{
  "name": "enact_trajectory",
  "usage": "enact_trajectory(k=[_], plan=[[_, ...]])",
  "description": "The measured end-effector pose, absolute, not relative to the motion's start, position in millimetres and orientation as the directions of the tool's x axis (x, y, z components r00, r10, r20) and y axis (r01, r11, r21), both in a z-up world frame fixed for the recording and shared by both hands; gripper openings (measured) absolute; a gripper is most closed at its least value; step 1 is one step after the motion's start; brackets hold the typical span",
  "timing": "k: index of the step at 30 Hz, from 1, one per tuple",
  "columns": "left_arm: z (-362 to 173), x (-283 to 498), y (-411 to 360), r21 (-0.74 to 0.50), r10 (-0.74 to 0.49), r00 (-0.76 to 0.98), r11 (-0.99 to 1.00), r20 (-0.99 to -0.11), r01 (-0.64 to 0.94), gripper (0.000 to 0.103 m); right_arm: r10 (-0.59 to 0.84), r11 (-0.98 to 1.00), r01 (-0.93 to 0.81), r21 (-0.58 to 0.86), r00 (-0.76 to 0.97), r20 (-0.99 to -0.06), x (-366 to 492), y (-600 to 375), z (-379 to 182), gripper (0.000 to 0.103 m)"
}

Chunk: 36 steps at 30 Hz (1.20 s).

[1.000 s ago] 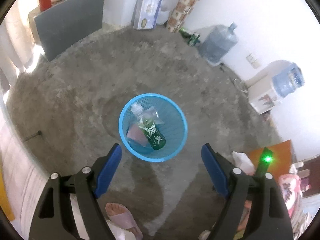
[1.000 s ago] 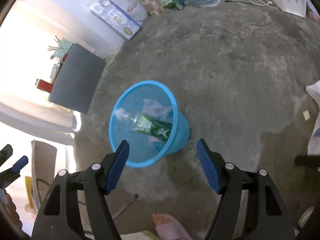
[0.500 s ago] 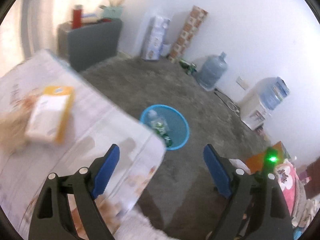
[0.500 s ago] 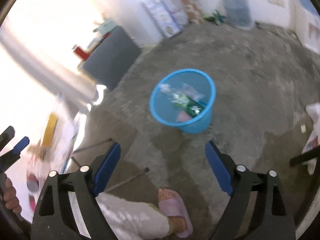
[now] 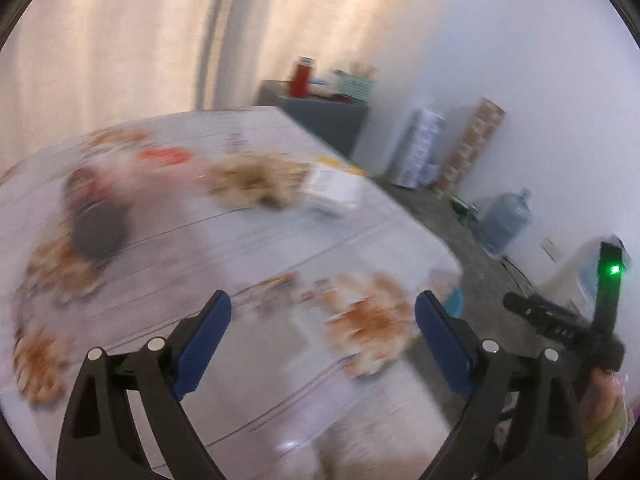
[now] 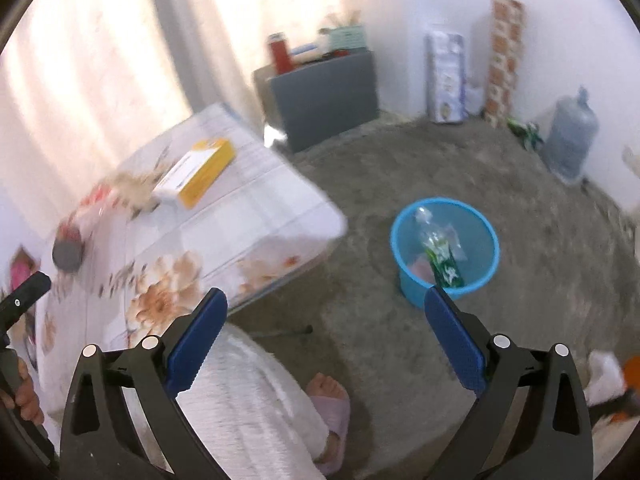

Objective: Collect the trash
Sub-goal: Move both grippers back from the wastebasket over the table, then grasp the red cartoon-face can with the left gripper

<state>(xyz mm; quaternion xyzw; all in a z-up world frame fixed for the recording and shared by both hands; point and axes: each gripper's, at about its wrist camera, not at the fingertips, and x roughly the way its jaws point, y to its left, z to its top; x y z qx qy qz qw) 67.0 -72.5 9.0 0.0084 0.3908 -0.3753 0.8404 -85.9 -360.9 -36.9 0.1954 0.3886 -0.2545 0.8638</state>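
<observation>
A blue mesh basket (image 6: 476, 248) stands on the floor and holds a green-labelled bottle (image 6: 442, 260) and wrappers. My right gripper (image 6: 324, 300) hangs above the floor between basket and table; its jaws are opening, with nothing between them. My left gripper (image 5: 320, 304) hovers over the flowered table (image 5: 280, 248), its jaws also opening and empty. This view is blurred. On the table lie a yellow-and-white box (image 6: 196, 176), a brown crumpled heap (image 5: 256, 180), a dark-ended can (image 5: 96, 232) and a red item (image 5: 164, 156). Only a sliver of the basket (image 5: 456, 302) shows past the table's edge.
The person's white-trousered leg (image 6: 256, 400) and slippered foot (image 6: 328, 396) are below my right gripper. A grey cabinet (image 6: 328, 92), a tall carton (image 6: 446, 76) and a water jug (image 6: 570, 136) line the far wall. The table's corner (image 6: 336, 220) juts toward the basket.
Both views have swung up and away from the basket toward the table. The left view now faces the tabletop. Both pairs of jaws stand wider than before.
</observation>
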Motion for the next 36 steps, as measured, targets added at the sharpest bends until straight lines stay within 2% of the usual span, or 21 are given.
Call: enact_trajectory(k=[4,9,16,20,23,25,29,32,36], plan=[[2.2,73.6,-28.7,-0.276,-0.588,0.472,0.770,-0.657,0.575,0.091,-0.304,0.834,0.548,0.065,0.554,-0.775,-62.1,-337.6,-32.2,0.095],[4.8,88.1,17.5,-0.285,-0.559,0.572,0.818,-0.600,0.500,0.091,-0.362,0.856,0.517,-0.030,0.556,-0.749,-44.0,-310.9,-24.6,0.095],[6.5,116.0,57.2,-0.399,-0.568,0.608,0.823,-0.555,0.405,0.091,-0.390,0.881,0.457,-0.122,0.555,-0.735,-25.8,-287.9,-21.1,0.095],[7.4,148.8,62.0,-0.499,-0.597,0.590,0.795,-0.543,0.345,0.091,-0.320,0.904,0.423,-0.055,0.586,-0.745,-14.2,-284.2,-17.1,0.095],[-0.5,184.5,67.7,-0.566,-0.564,0.573,0.800,-0.595,0.199,0.090,-0.242,0.913,0.407,0.038,0.613,-0.752,-8.2,-286.1,-15.0,0.095],[-4.1,204.9,72.0,-0.620,-0.579,0.569,0.771,-0.584,0.147,0.090,-0.218,0.911,0.406,0.071,0.620,-0.754,-4.9,-287.4,-14.8,0.095],[-8.8,232.3,66.0,-0.638,-0.593,0.546,0.759,-0.592,0.131,0.089,-0.184,0.908,0.405,0.111,0.621,-0.762,-0.2,-289.2,-18.3,0.095],[-17.0,248.0,61.9,-0.640,-0.578,0.538,0.763,-0.613,0.090,0.083,-0.175,0.907,0.406,0.116,0.610,-0.773,-0.8,-291.3,-21.7,0.095],[-34.0,263.1,57.2,-0.636,-0.561,0.503,0.771,-0.657,0.029,0.069,-0.167,0.902,0.414,0.125,0.601,-0.781,-2.3,-296.5,-25.8,0.095]])
